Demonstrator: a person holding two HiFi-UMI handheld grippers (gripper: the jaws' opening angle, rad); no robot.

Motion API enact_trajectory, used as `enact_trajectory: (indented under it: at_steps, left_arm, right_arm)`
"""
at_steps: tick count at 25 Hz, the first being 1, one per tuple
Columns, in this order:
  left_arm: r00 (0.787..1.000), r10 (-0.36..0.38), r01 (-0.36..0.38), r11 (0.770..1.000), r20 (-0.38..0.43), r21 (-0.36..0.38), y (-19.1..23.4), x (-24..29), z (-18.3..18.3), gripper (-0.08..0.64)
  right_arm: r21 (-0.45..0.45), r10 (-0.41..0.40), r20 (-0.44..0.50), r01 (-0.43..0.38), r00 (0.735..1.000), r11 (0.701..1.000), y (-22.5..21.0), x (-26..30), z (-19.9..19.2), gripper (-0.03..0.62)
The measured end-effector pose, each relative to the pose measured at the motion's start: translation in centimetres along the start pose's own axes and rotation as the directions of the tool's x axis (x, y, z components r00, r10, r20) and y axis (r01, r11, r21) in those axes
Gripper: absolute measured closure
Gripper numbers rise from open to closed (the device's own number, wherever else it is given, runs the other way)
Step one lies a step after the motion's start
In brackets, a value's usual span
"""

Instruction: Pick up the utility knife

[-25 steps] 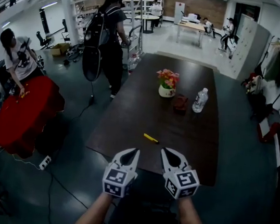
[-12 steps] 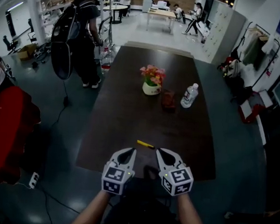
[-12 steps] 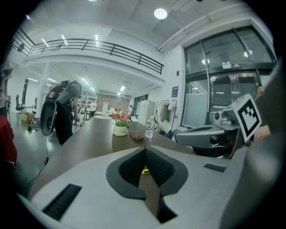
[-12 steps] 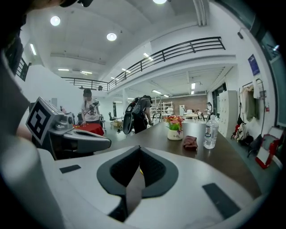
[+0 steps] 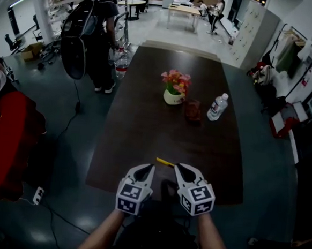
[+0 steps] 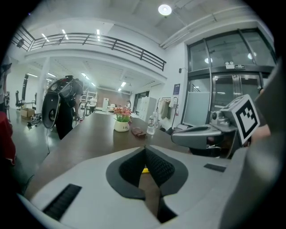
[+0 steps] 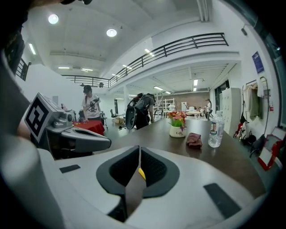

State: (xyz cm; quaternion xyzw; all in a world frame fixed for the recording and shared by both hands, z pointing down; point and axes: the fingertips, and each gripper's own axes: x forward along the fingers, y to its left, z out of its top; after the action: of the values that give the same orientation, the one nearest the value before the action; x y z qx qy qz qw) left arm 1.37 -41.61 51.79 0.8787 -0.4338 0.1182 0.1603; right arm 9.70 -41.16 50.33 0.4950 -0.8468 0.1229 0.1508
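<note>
A yellow utility knife [image 5: 165,162] lies on the dark wooden table [image 5: 144,131], close to its near edge. My left gripper [image 5: 148,169] and right gripper [image 5: 180,168] hover side by side at that edge, with the knife just ahead between their tips. The left gripper view shows the left gripper [image 6: 145,150] shut and empty, a sliver of the knife [image 6: 144,170] showing past the pads. The right gripper [image 7: 139,148] has its tips still together and is only starting to open. Nothing is between them, and the knife [image 7: 141,173] shows beyond.
Mid-table stand a white pot of flowers [image 5: 174,90], a brown pouch [image 5: 192,110] and a water bottle [image 5: 217,107]. A person with a backpack [image 5: 96,30] stands at the far left corner. A red-covered table [image 5: 2,136] and a power strip [image 5: 38,195] are on the left.
Both grippers have moved forward and down together toward the table's near edge, so the knife now lies just past their tips. The jaws look the same.
</note>
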Motion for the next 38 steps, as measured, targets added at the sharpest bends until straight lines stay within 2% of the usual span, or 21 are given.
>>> enact_trajectory:
  at_steps: [3,8,13,18,26,30,31,34,38]
  left_arm:
    - [1.000,0.020,-0.020,1.000,-0.011,-0.001,-0.1,0.5,-0.1,0.554]
    - [0.997,0.063,-0.063,0.998,-0.042,0.001,0.1,1.0,-0.9,0.554]
    - [0.991,0.117,-0.118,0.993,-0.068,-0.003,1.0,1.2,-1.7,0.554]
    - [0.986,0.147,-0.148,0.989,-0.082,-0.006,1.5,1.2,-1.7,0.554]
    - [0.981,0.182,-0.183,0.983,-0.072,-0.015,2.0,0.7,-1.4,0.554]
    - [0.980,0.188,-0.190,0.981,-0.067,-0.025,2.1,0.6,-1.4,0.554]
    - [0.980,0.189,-0.191,0.981,-0.066,-0.025,2.1,0.6,-1.4,0.554]
    - [0.980,0.188,-0.190,0.982,-0.062,-0.021,2.0,0.6,-1.1,0.554]
    - [0.983,0.175,-0.176,0.984,-0.050,-0.014,1.9,0.9,-0.5,0.554]
  right_arm:
    - [-0.024,0.056,-0.042,-0.057,0.998,0.998,-0.4,1.3,-0.8,0.534]
    - [-0.103,0.116,-0.195,-0.138,0.974,0.985,-1.2,4.8,-5.0,0.442]
    - [-0.148,0.120,-0.331,-0.177,0.936,0.973,-2.6,8.1,-9.9,0.442]
    - [-0.173,0.115,-0.435,-0.208,0.893,0.963,-3.4,9.8,-12.4,0.442]
    - [-0.235,0.130,-0.493,-0.276,0.860,0.932,-2.9,10.0,-13.1,0.453]
    - [-0.312,0.083,-0.507,-0.272,0.858,0.910,-2.9,10.0,-13.4,0.526]
    - [-0.311,0.086,-0.504,-0.273,0.859,0.910,-2.8,9.9,-13.3,0.528]
    - [-0.276,0.113,-0.471,-0.268,0.875,0.923,-2.3,9.4,-12.2,0.528]
    - [-0.221,0.112,-0.410,-0.217,0.905,0.951,-3.0,8.8,-10.3,0.529]
